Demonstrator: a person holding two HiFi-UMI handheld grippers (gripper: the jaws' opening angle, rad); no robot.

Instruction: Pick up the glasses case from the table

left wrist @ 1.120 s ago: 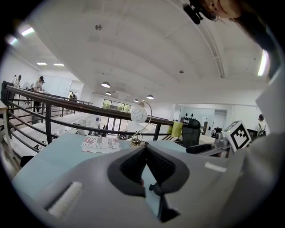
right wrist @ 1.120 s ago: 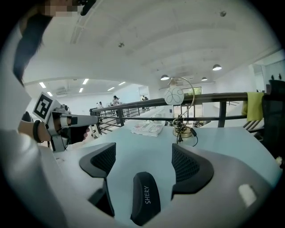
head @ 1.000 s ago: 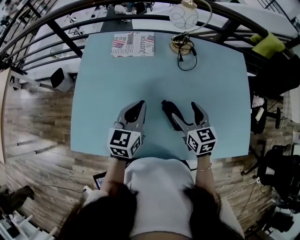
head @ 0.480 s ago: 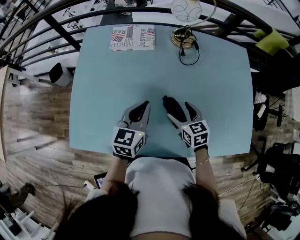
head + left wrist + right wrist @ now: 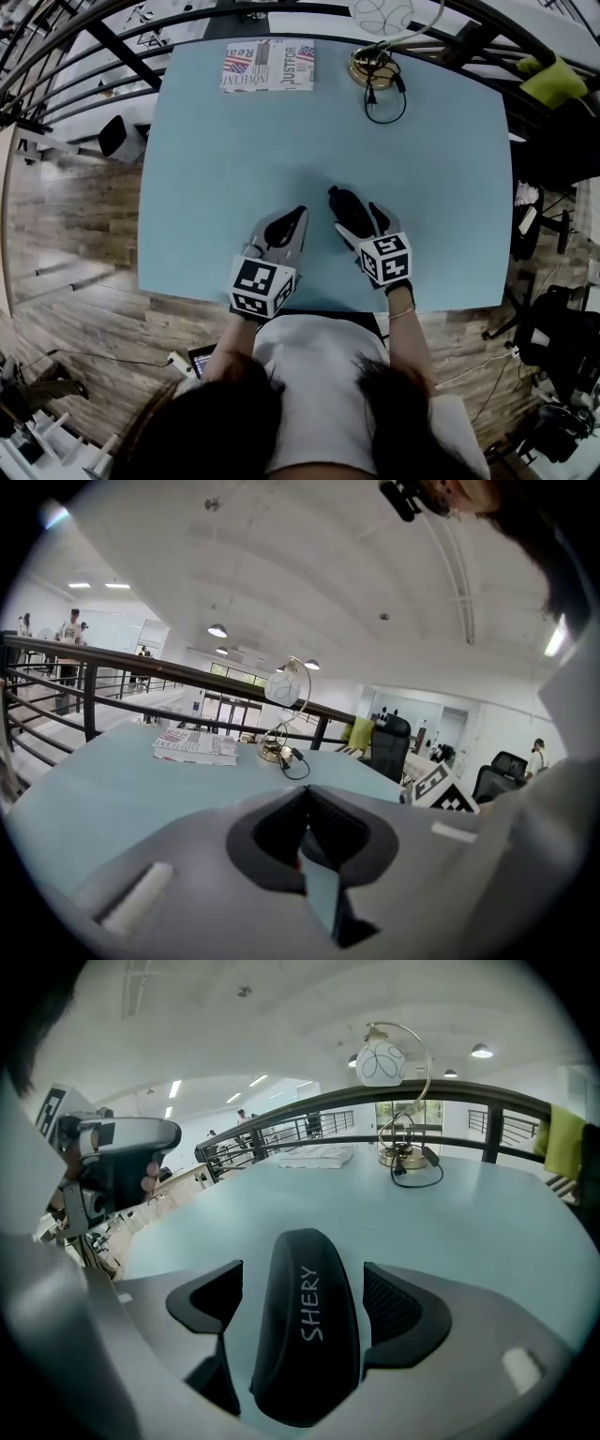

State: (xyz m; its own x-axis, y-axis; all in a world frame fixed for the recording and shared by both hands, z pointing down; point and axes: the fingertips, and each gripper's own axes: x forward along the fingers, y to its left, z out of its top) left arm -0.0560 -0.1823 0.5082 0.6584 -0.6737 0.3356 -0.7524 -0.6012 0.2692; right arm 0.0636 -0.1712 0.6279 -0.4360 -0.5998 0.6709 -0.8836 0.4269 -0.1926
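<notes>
A pale blue bench (image 5: 234, 141) stands on a wood-plank floor (image 5: 66, 244), with a black metal railing (image 5: 103, 42) behind it. At its far edge sit a gold-based lamp (image 5: 373, 67) and a printed paper (image 5: 268, 67). Black office chairs (image 5: 389, 747) stand beyond, under a white ceiling with round lights (image 5: 217, 630).

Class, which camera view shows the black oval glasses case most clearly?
Right gripper view: the black oval glasses case looms large between the jaws, lettering legible. Head view shows it small, partly hidden. Left gripper view lacks it.
</notes>
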